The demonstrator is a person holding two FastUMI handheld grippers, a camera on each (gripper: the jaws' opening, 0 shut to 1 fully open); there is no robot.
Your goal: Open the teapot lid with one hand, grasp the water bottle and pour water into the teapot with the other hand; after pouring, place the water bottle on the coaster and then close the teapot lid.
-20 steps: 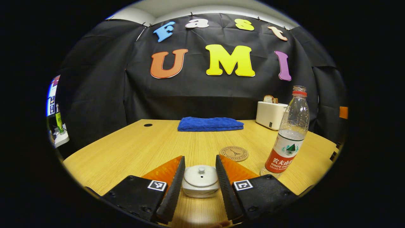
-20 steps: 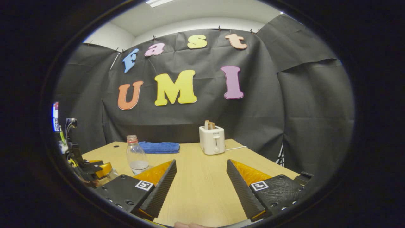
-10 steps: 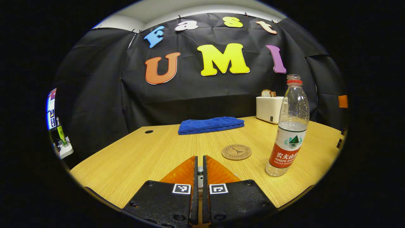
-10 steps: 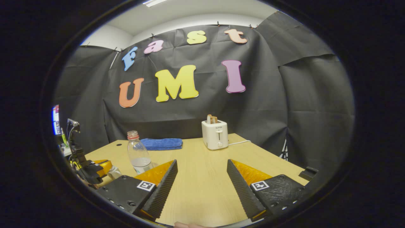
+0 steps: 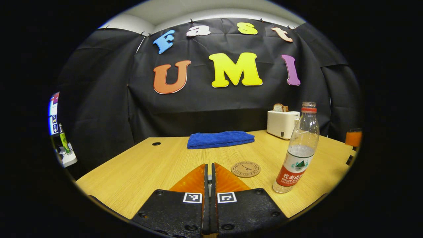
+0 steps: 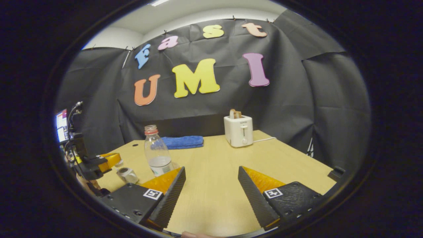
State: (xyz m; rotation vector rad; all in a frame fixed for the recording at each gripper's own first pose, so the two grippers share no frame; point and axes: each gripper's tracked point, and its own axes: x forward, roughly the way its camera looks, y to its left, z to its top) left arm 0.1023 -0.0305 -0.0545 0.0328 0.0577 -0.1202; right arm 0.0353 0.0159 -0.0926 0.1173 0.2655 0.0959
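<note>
Bottle (image 6: 158, 155) upright, well inside table (image 6: 211, 198) edge

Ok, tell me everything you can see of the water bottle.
The water bottle is clear plastic with a ribbed shoulder, a red ring at the neck and an open mouth with no cap on it. A red and white label wraps its lower half. It is partly filled, the water line sitting just above the label. It stands upright on the wooden table, right of the round coaster and apart from it. Nothing grips it. In the right gripper view it stands ahead to the left.
</note>
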